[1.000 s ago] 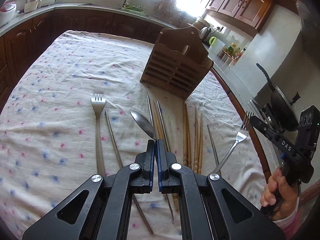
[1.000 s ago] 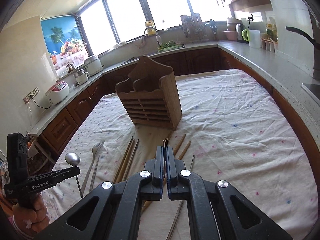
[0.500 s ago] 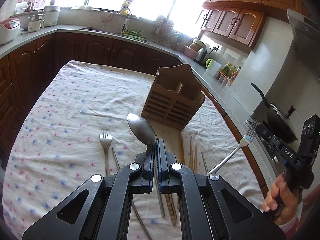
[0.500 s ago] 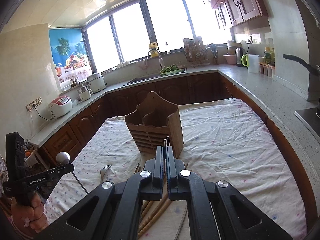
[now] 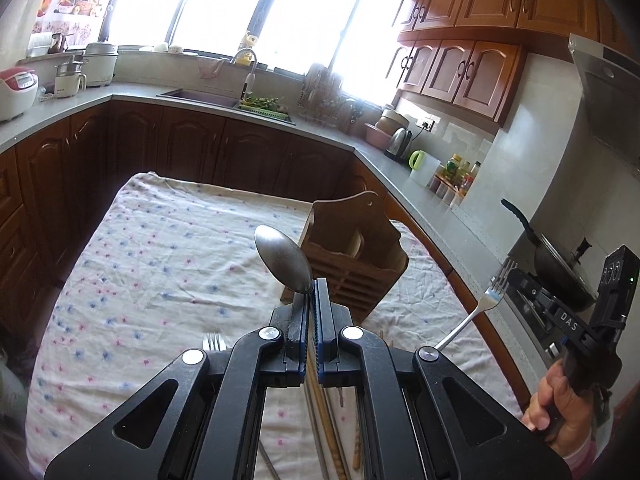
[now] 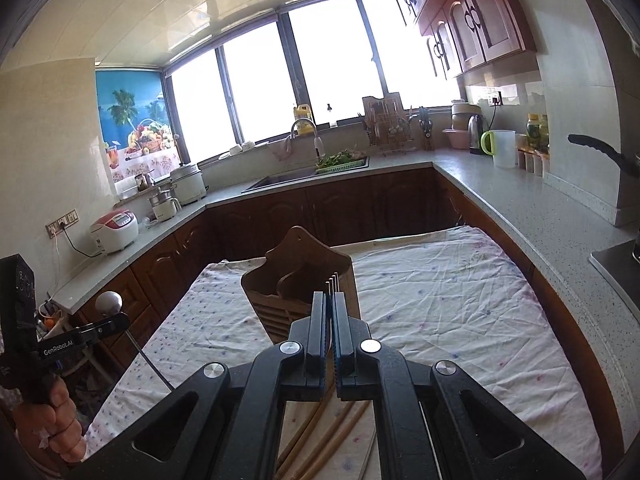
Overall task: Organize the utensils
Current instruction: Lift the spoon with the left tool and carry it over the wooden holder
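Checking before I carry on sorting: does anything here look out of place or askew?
Nothing damaged or spilled. A fork and chopsticks lie loose on the tablecloth, outside the wooden holder.

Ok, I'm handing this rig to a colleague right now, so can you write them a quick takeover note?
Left gripper: shut on a steel spoon, bowl up, held above the table.
Right gripper: shut on a steel fork, tines up.
The slatted wooden utensil holder stands on the floral tablecloth; no utensil shows in it.
On the cloth: another fork, wooden chopsticks.
Left: spoon and fork into the holder, then the rest.
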Action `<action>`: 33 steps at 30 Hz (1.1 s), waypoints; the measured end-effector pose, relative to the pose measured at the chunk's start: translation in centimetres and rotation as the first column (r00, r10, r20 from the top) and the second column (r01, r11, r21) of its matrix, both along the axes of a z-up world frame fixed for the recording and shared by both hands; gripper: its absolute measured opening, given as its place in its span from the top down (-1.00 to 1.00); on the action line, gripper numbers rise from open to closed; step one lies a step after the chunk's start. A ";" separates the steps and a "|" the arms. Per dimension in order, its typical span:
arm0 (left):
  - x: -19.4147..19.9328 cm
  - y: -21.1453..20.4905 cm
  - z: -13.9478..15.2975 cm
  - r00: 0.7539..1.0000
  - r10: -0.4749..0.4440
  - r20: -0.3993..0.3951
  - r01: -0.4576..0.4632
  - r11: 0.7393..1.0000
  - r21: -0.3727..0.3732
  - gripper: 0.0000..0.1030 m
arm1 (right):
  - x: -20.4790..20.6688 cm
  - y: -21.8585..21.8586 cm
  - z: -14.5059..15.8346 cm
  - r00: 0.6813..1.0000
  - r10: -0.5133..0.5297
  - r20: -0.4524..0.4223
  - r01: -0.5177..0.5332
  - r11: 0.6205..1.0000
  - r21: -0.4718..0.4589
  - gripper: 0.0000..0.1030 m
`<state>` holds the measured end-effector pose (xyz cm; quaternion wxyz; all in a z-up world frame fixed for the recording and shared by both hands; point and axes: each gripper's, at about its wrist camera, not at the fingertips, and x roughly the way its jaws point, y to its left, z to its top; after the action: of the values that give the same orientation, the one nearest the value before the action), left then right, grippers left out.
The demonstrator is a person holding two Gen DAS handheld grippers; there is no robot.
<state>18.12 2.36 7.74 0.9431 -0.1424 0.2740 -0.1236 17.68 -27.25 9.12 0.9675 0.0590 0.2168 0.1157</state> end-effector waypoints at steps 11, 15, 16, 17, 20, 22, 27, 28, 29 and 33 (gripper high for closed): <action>6.3 -0.8 5.5 0.989 0.015 0.145 -0.021 0.999 0.039 0.96 | 5.6 0.6 5.1 0.990 -0.035 0.138 0.040 0.999 -0.036 0.95; 9.6 -1.4 6.9 0.982 0.027 0.189 -0.036 0.999 0.040 0.96 | 8.2 1.6 6.0 0.986 -0.042 0.164 0.054 0.996 -0.074 0.95; 10.5 -1.5 7.1 0.980 0.031 0.196 -0.040 0.998 0.040 0.96 | 8.7 1.9 5.9 0.985 -0.041 0.166 0.056 0.995 -0.085 0.95; 11.4 -1.8 7.1 0.979 0.034 0.199 -0.043 0.998 0.043 0.96 | 9.3 2.1 5.7 0.985 -0.040 0.165 0.056 0.994 -0.097 0.95; 14.1 -2.7 6.1 0.982 0.034 0.183 -0.044 0.998 0.054 0.96 | 10.9 3.1 4.7 0.987 -0.027 0.157 0.049 0.989 -0.140 0.95; 15.5 -3.5 4.9 0.985 0.033 0.170 -0.046 0.996 0.072 0.96 | 11.7 3.7 3.8 0.989 -0.018 0.149 0.044 0.985 -0.169 0.95; 17.9 -5.2 1.2 0.992 0.030 0.121 -0.045 0.992 0.119 0.96 | 13.3 4.9 1.0 0.994 -0.006 0.113 0.030 0.977 -0.212 0.95; 18.2 -5.4 0.6 0.993 0.033 0.113 -0.047 0.991 0.125 0.96 | 13.6 5.0 0.4 0.995 -0.006 0.104 0.028 0.976 -0.214 0.95; 18.5 -5.6 0.0 0.994 0.033 0.105 -0.047 0.990 0.130 0.96 | 14.0 5.0 0.0 0.996 -0.005 0.094 0.025 0.976 -0.214 0.95; 19.2 -6.3 -1.8 0.996 0.027 0.080 -0.039 0.988 0.152 0.96 | 14.8 5.2 -1.9 0.998 0.002 0.057 0.010 0.976 -0.218 0.95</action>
<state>37.37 -3.89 5.90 0.9630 -0.0693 0.2437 -0.0918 32.52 -22.02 7.26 0.9742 -0.0502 0.2005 0.0908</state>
